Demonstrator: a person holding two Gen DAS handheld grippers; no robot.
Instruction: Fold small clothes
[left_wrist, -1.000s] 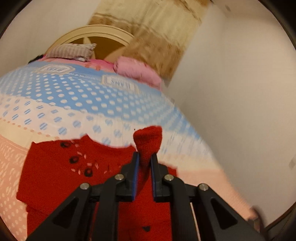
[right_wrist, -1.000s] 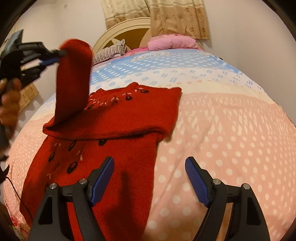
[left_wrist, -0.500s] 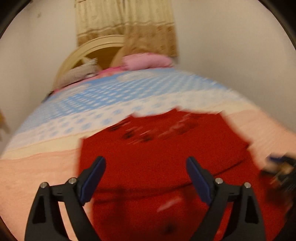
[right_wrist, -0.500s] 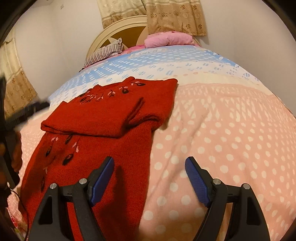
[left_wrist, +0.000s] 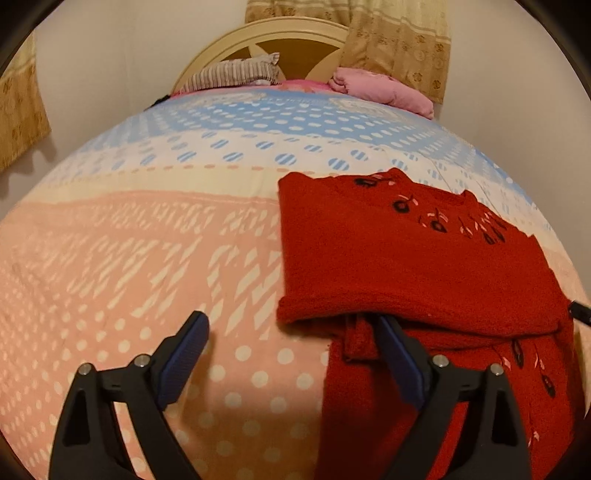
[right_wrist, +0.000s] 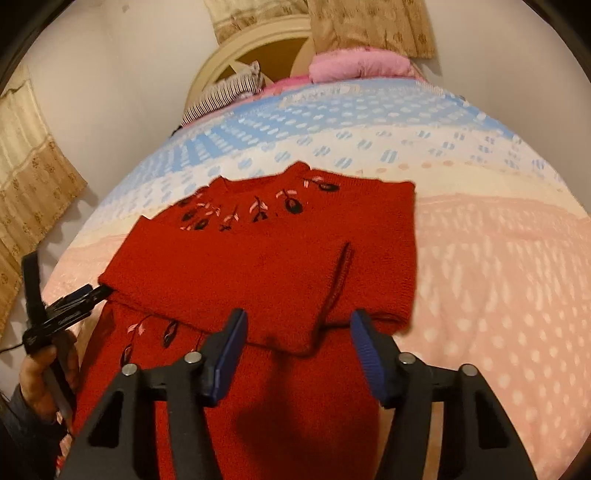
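Sweater (right_wrist: 280, 258) lies half-folded on bed (right_wrist: 498, 277), centre frame. L gripper (left_wrist: 291, 354) fingers just opened wide, nothing btwn. R gripper (right_wrist: 299, 343) fingers just narrowing over fold edge, not gripping.

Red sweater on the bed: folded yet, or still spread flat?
Partly folded. The red sweater has its sleeves laid across its chest, forming a doubled upper layer, while its lower body lies flat on the bedspread.
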